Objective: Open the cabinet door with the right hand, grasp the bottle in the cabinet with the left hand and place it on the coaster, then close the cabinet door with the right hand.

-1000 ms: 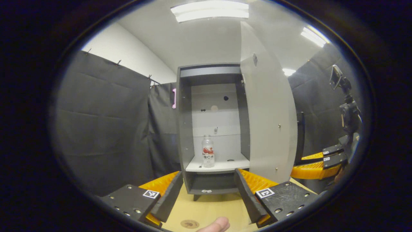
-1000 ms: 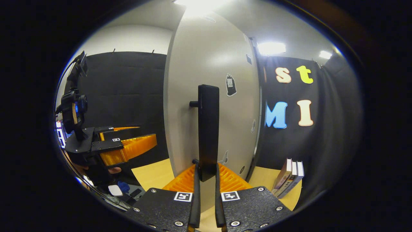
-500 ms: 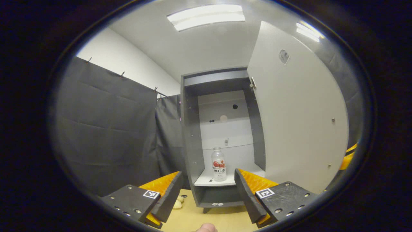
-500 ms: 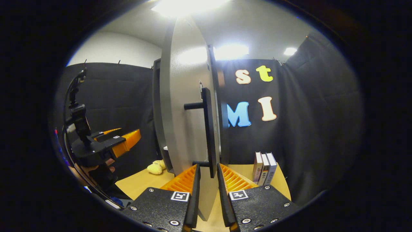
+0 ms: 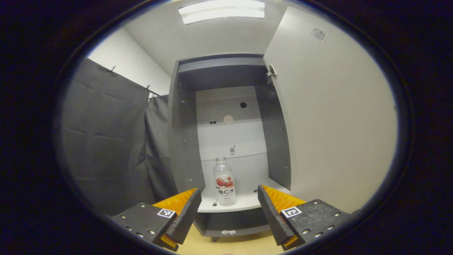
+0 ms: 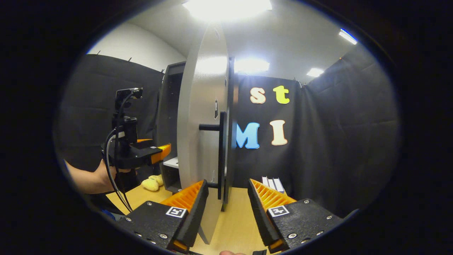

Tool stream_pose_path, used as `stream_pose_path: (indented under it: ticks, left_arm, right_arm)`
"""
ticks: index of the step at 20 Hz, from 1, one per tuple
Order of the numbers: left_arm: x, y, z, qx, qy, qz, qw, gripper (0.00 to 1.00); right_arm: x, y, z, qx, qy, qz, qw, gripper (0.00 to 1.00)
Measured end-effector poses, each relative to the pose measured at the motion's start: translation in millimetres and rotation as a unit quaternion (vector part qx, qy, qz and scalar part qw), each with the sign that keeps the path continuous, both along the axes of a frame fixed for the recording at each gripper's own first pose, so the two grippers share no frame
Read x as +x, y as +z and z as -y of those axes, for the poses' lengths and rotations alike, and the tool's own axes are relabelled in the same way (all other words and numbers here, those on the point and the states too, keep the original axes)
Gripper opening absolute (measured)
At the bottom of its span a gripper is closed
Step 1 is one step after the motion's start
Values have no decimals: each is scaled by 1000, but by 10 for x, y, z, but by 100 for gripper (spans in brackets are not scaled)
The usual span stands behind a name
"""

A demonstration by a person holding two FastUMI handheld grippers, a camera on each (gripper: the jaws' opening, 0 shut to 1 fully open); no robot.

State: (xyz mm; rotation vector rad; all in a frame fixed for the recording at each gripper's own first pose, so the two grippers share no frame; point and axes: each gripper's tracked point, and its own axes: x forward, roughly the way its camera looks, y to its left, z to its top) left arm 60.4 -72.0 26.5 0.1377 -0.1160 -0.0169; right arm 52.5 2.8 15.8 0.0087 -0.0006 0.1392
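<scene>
Bottle point(image 5: 224, 181) upright inside cabinet point(image 5: 184, 141), door point(image 6: 201, 134) open

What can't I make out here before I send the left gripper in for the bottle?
- Coaster: the pictures do not tell where it lies on the table.
- Bottle cap: too pale against the cabinet's back wall in the left gripper view to tell whether it is on.
- Cabinet lower compartment: cut off by the left gripper.
- Books: mostly hidden behind the right gripper.
</scene>
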Motion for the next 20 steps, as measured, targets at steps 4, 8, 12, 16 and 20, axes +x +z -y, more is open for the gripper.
stream_pose_path:
  ticks: [4, 8, 12, 16, 20]
  left_arm:
    - [536, -186, -42, -16, -21, -29, 999, 93]
    - [972, -288, -105, -6, -34, -37, 999, 93]
    - [1346, -358, -55, -4, -52, -38, 998, 97]
    - [1659, -355, -14, -13, -60, -33, 998, 92]
    - [1905, -377, -61, -18, -58, -26, 998, 92]
  right_arm:
    - [-11, -15, 58, 11, -34, -8, 999, 82]
    - [78, -29, 118, -12, -64, 3, 998, 83]
    - [0, -83, 125, 20, -78, -11, 997, 82]
    - [-21, -122, 154, 53, -105, -28, 993, 87]
    - [-18, -126, 153, 38, -128, -27, 991, 88]
